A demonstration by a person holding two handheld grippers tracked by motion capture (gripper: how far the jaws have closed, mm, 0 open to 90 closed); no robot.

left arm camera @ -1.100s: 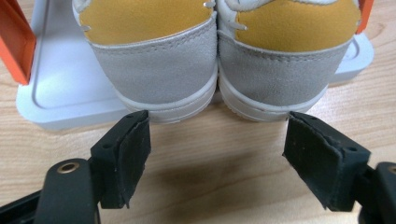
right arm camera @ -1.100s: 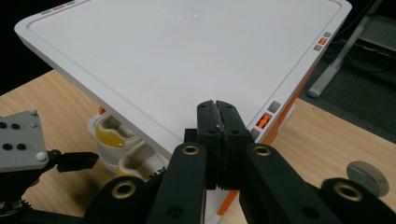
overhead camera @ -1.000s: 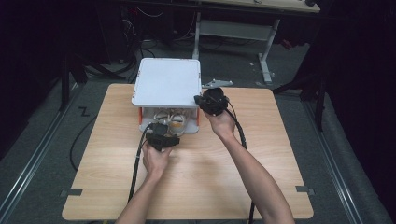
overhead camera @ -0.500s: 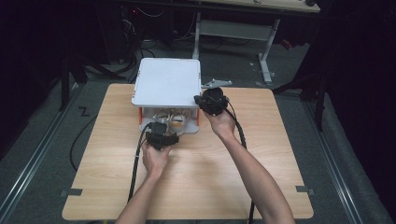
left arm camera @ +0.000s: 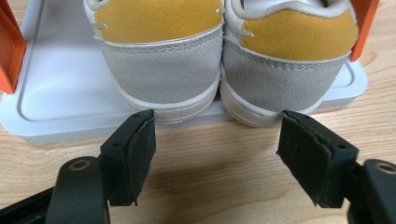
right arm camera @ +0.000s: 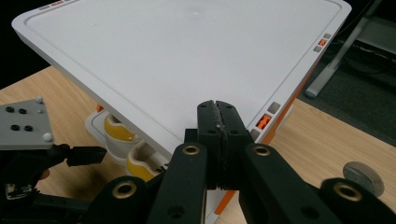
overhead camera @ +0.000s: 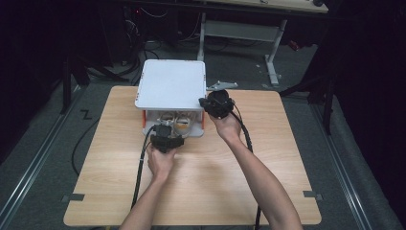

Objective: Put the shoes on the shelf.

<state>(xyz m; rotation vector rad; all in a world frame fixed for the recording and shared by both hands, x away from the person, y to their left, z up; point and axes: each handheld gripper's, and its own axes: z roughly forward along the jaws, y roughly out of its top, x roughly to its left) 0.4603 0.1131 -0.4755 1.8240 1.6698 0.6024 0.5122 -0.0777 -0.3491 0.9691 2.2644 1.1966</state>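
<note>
- The worktop (overhead camera: 239, 191) carries a small white two-level rack (overhead camera: 170, 84) at its far middle, with orange posts between the levels.
- The left gripper (overhead camera: 168, 135) sits at the near side of the rack, low over the wood. Its fingers (left arm camera: 135, 154) stand wide apart with nothing between them, one just in front of each heel.
- The pair of shoes (left arm camera: 224, 60), grey suede with yellow collars, stands side by side on the rack's lower tray (left arm camera: 56, 93), heels towards the near edge and poking slightly over it.
- The right gripper (overhead camera: 207, 101) rests at the right near corner of the rack's top plate (right arm camera: 187, 56), its fingers pressed flat together, holding nothing.
- Judged from this, the shoes are not yet gripped. The left fingers are lined up on the heels, so closing on the pair and drawing it out appears to remain, with the right gripper seemingly steadying the rack.
</note>
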